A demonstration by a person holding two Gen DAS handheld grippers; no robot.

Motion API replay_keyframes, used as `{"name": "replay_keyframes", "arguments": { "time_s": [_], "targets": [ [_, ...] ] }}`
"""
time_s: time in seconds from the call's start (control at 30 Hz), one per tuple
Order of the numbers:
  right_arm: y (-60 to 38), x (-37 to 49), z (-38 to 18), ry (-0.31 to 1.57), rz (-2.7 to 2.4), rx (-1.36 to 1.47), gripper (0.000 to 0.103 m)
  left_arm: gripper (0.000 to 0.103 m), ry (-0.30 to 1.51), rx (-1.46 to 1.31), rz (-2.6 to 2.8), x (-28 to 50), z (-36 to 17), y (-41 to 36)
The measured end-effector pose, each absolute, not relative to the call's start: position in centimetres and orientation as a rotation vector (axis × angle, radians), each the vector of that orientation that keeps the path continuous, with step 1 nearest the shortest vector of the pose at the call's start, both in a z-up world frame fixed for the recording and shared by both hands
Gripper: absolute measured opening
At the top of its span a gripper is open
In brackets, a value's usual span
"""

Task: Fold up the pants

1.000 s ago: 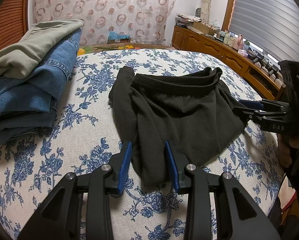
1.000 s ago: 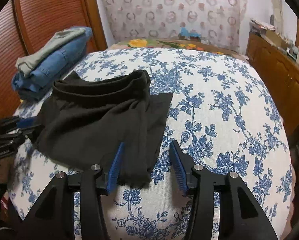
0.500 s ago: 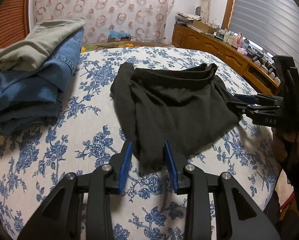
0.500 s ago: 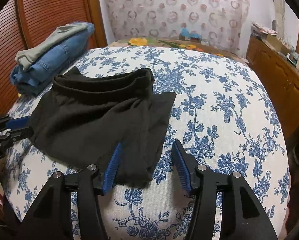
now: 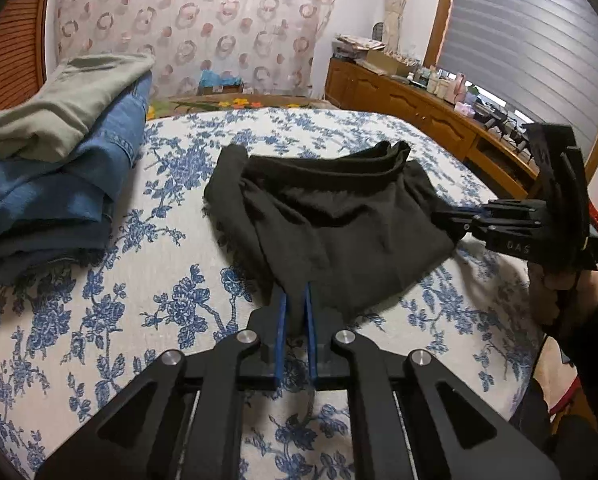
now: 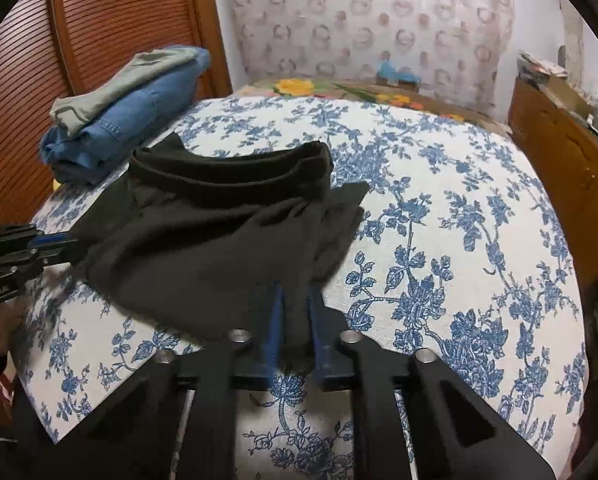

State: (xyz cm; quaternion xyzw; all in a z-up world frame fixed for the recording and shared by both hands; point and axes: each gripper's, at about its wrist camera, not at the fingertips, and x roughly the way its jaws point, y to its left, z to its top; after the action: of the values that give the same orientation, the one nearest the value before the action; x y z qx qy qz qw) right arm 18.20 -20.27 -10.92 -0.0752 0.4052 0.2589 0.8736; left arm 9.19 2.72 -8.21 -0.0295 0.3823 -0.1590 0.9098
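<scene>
Black pants (image 5: 339,224) lie partly folded on the blue-flowered bed (image 5: 139,288), waistband at the far side. My left gripper (image 5: 295,300) is shut on the near left corner of the pants. My right gripper (image 6: 295,292) is shut on the near right corner of the pants (image 6: 219,240). The right gripper also shows at the right of the left wrist view (image 5: 455,216), pinching the cloth. The left gripper shows at the left edge of the right wrist view (image 6: 65,246).
A stack of folded jeans (image 5: 59,200) with a grey-green garment (image 5: 67,108) on top lies at the bed's left side, also in the right wrist view (image 6: 131,120). A wooden sideboard (image 5: 419,108) with clutter stands right of the bed. A slatted wooden door (image 6: 79,32) is at left.
Both grippers were open astride the near hem of the pants; both have closed on the cloth. The near edge is gathered and lifted slightly.
</scene>
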Motion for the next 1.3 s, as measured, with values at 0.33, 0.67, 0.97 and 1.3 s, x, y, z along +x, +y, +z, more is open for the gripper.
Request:
{"name": "replay_keyframes", "arguments": {
  "time_s": [0.33,0.67,0.97,1.3],
  "targets": [
    [-21.8,14.0,-9.3,0.822,0.592,-0.127,0.006,0.006,0.764,-0.046,-0.379,5.4,-6.9,2.2],
    [-23.0,10.2,-9.4,0.844,0.61,-0.11,0.006,0.006,0.782,-0.022,-0.398,1.9,-7.2,1.0],
    [-23.3,8.9,-9.9,0.847,0.611,-0.118,0.007,0.016,0.8,-0.034,-0.357,2.0,-7.6,1.3],
    [-24.2,8.9,-8.4,0.8,0.582,-0.124,0.014,0.039,0.775,-0.005,-0.322,4.3,-6.9,1.4]
  ]
}}
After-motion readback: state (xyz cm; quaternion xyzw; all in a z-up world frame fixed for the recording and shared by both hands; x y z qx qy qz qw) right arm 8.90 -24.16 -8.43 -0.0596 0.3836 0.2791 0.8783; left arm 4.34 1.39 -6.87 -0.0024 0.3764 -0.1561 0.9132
